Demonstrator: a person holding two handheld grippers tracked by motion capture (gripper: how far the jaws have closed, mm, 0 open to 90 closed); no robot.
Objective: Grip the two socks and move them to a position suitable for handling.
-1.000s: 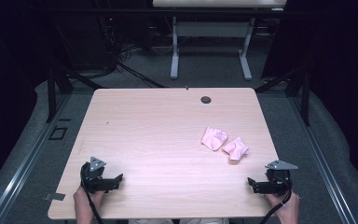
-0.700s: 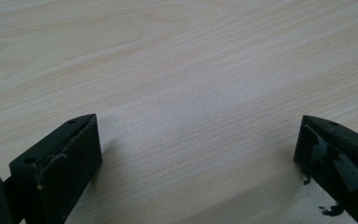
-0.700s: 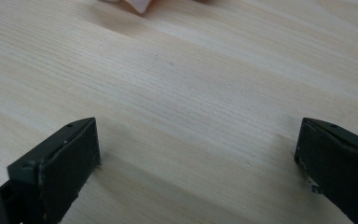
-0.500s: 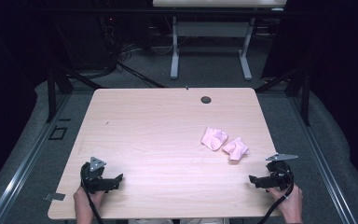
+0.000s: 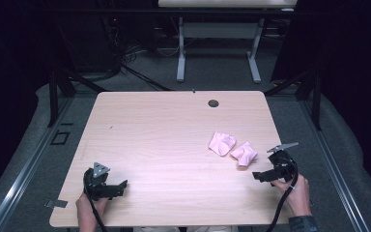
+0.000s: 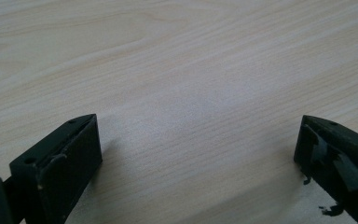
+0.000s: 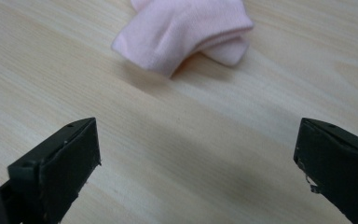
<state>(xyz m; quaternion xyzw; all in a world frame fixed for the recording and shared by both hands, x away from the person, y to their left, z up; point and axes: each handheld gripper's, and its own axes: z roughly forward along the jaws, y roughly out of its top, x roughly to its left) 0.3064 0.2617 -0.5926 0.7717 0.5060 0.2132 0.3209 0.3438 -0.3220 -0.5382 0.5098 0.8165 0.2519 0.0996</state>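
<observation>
On desk (image 5: pixel 174 135) right side, two pink socks (image 5: pixel 244 153) lie bunched, touching; right gripper (image 5: pixel 261 176) spread, just near of them; left gripper (image 5: pixel 118 186) spread, well apart. Socks likely soft, light; pinch folded edge

socks (image 5: pixel 232 148) right on table (image 5: pixel 164 130) | right gripper (image 5: pixel 258 177) just beside (near edge)

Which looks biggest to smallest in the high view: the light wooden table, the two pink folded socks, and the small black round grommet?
1. Light wooden table, by far the largest.
2. The two pink folded socks, left one and right one: they look about alike, so I won't rank them.
3. Small black round grommet, the smallest.
</observation>
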